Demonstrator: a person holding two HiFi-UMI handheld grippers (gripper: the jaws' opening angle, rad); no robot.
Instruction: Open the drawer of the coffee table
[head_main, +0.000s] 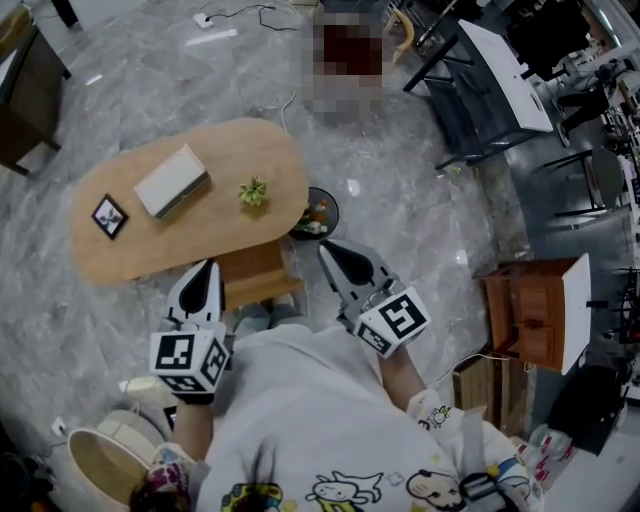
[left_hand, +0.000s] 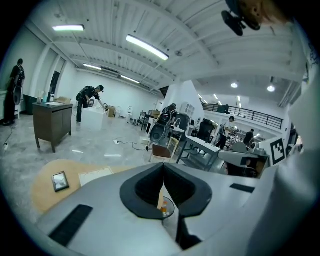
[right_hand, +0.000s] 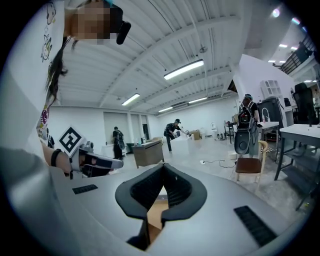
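Drawer (head_main: 258, 275) standing out of counter (head_main: 225, 150), just ahead between left tongs (head_main: 205, 268) and right tongs (head_main: 327, 250), nearer left; both pressed together, empty.

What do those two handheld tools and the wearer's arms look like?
The left gripper and right gripper are pale grey, tapering wedges with black padded jaws. Each carries a white cube printed with black square markers. The person's white shirt has cartoon drawings.
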